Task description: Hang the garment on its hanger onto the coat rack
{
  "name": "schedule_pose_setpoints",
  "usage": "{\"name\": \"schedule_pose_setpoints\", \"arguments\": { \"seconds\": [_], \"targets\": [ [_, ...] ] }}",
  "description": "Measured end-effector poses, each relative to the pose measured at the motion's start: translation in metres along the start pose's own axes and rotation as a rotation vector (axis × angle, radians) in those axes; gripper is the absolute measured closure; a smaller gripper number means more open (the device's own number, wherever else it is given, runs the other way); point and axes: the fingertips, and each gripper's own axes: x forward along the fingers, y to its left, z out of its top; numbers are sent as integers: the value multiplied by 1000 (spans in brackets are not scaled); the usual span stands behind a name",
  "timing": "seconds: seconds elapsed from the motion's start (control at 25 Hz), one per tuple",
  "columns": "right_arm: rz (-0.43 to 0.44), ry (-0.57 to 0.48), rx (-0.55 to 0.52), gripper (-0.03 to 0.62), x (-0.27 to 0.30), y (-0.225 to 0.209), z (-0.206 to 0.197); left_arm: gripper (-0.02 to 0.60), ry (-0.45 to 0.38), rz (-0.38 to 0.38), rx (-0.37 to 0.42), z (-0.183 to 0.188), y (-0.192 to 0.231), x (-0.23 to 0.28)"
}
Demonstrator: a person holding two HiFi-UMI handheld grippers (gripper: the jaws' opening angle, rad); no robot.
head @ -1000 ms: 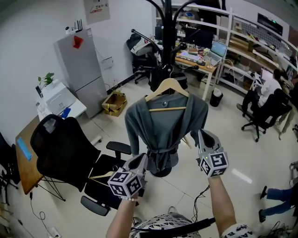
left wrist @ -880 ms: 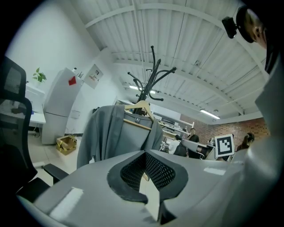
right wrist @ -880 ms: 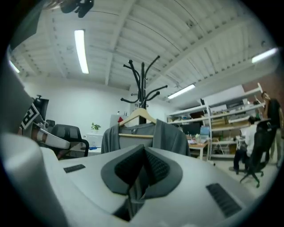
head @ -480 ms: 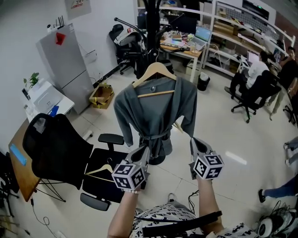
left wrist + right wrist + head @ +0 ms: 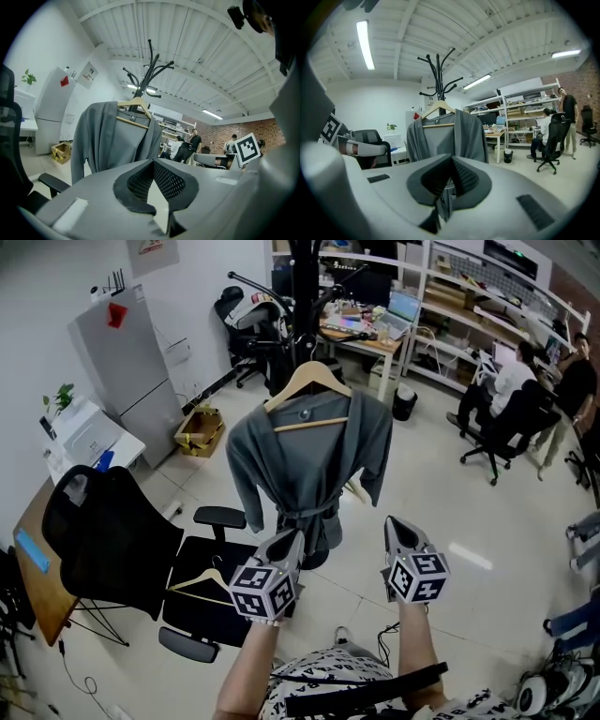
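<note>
Since the grey garment (image 5: 309, 457) on its wooden hanger (image 5: 323, 381) already hangs from the coat rack (image 5: 302, 277), our worry is an accidental bump shaking the hanger off its arm. We hold the left gripper (image 5: 290, 542) and the right gripper (image 5: 395, 526) low, just beside the hem, each with its jaws together on nothing. The office chair (image 5: 112, 540) crowds our left.

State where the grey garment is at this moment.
In the head view, the grey garment hangs at centre on its wooden hanger, against the pole of the black coat rack and to the right of the black office chair.
</note>
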Motion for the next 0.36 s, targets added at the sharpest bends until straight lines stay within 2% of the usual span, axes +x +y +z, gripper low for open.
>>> {"name": "schedule_pose_setpoints", "arguments": {
  "seconds": [0.36],
  "targets": [
    [15, -9, -11, 585, 0, 8, 2, 595, -12, 2, 0, 2, -1, -5]
  ]
}}
